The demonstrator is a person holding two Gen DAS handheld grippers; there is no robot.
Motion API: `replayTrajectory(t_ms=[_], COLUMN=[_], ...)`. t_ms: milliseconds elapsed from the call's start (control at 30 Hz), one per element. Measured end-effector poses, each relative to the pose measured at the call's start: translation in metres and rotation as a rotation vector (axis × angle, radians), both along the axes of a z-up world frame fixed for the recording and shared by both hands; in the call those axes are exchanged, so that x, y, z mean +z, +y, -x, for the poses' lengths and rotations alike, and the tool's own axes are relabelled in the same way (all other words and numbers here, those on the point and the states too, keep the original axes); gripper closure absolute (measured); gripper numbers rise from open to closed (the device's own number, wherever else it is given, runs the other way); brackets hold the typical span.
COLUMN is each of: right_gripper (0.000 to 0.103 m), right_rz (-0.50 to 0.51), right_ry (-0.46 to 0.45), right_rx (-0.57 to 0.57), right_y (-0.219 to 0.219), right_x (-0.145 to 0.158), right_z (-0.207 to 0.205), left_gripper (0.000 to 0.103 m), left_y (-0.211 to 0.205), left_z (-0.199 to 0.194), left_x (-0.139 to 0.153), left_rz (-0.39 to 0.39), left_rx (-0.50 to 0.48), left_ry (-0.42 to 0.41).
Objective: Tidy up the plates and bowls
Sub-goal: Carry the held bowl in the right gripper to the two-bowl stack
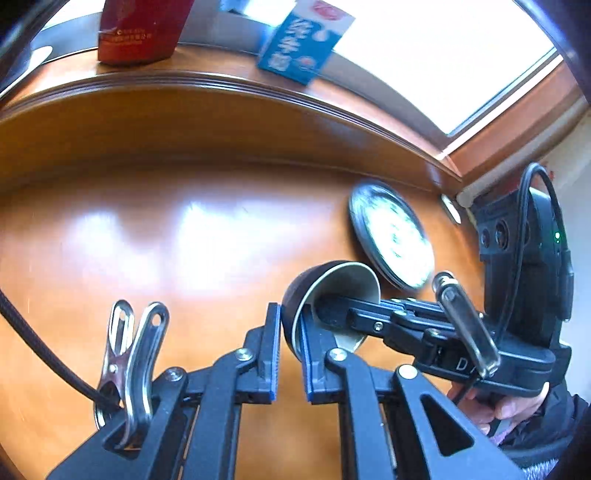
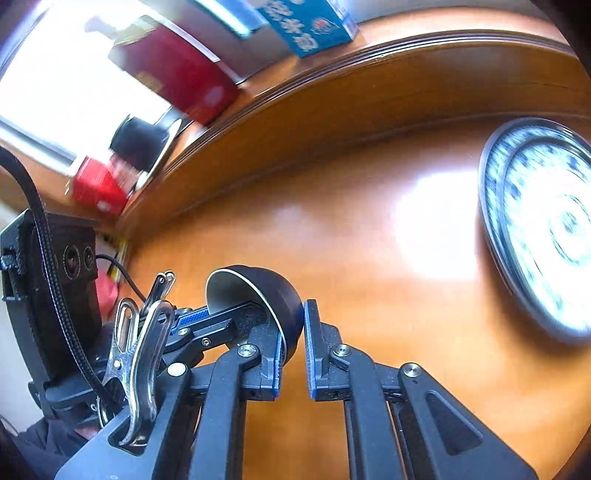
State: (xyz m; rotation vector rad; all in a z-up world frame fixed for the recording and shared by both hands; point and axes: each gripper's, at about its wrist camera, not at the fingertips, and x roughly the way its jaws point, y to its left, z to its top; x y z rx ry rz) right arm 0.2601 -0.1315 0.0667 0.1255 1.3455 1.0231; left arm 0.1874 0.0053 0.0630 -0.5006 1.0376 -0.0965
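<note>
A small bowl (image 1: pixel 334 291), black outside and pale inside, is held tilted on its side above the wooden table (image 1: pixel 184 240). My left gripper (image 1: pixel 290 321) is shut on its wall, one finger inside and one outside. My right gripper (image 2: pixel 293 325) is shut on the same bowl (image 2: pixel 258 291) from the other side. Each gripper shows in the other's view, with a finger reaching into the bowl. A blue-and-white patterned plate (image 1: pixel 393 236) lies flat on the table beyond the bowl; it also shows in the right wrist view (image 2: pixel 539 221) at the right.
A raised wooden ledge (image 1: pixel 221 81) runs along the back of the table under a bright window. On it stand a red box (image 1: pixel 140 33) and a blue-and-white carton (image 1: pixel 303 40). Red items (image 2: pixel 99 188) sit at the ledge's left end.
</note>
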Motion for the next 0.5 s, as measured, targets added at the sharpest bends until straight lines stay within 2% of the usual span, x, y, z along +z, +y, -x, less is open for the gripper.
replayTrajectory(t_ms=[167, 233, 367, 500], right_gripper=[0.092, 0.092, 0.092, 0.092], right_rz=[-0.010, -0.022, -0.001, 0.029], right_ry=[-0.009, -0.004, -0.004, 0.002], right_rx=[0.038, 0.053, 0.059, 0.087], right_y=[-0.038, -0.058, -0.110, -0.128], right_x=[0.011, 0.014, 0.013, 0.010], right_z=[0.026, 0.034, 0.041, 0.055], left_gripper=[0.094, 0.094, 0.094, 0.094], left_y=[-0.040, -0.068, -0.102, -0.117], left_z=[0.040, 0.038, 0.039, 0.056], left_x=[0.026, 0.032, 0.027, 0.020], left_rz=[-0.054, -0.083, -0.084, -0.075], left_rx=[0.036, 0.045, 0.041, 0.033], left_ry=[-0.035, -0.037, -0.008, 0.023])
